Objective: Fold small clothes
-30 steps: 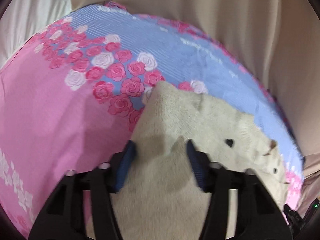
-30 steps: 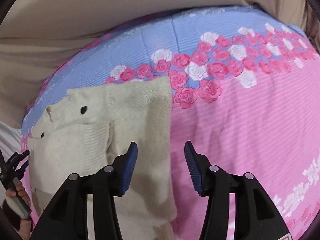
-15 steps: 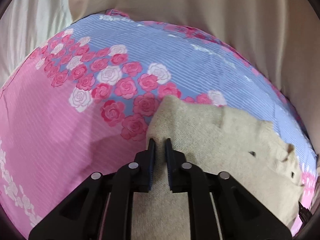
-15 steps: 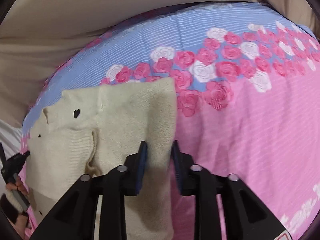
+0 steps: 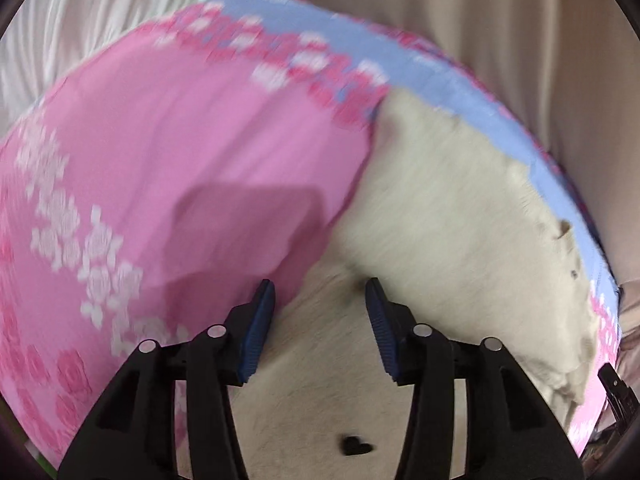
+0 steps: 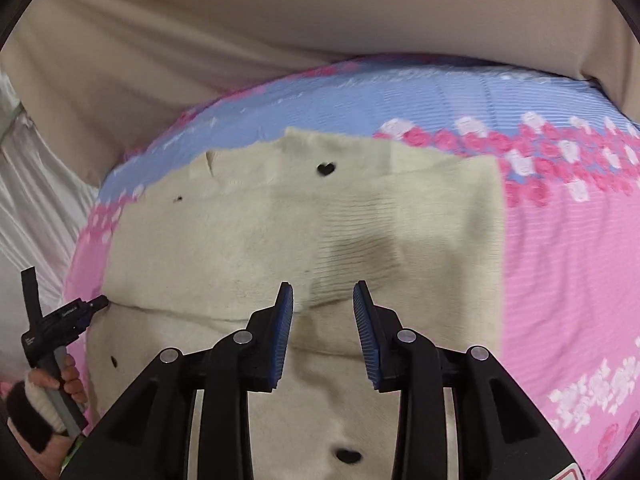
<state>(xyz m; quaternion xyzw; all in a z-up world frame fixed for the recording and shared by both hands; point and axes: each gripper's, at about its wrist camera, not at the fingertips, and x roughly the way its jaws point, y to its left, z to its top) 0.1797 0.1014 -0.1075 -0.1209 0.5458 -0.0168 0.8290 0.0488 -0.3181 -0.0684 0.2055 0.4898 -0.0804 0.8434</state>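
A small cream knit garment (image 6: 304,232) with little black hearts lies on a pink and blue rose-print sheet (image 6: 568,264). One part is folded over the rest, with a fold edge running across just ahead of my right gripper. My right gripper (image 6: 323,300) is open and empty above the garment's middle. My left gripper (image 5: 320,296) is open and empty over the garment's (image 5: 448,216) left edge. The left view is blurred. The left gripper's tool (image 6: 52,320) and the hand holding it show at the garment's left side in the right wrist view.
A beige cloth (image 6: 280,20) covers the area behind the sheet, and white fabric (image 6: 32,200) lies to the left. The sheet's far edge curves just beyond the garment. Pink sheet (image 5: 160,160) stretches left of the garment.
Both grippers were shut on the garment's edge half a second ago. Both have opened and let it go. The garment now lies folded over itself, and both grippers have shifted across it.
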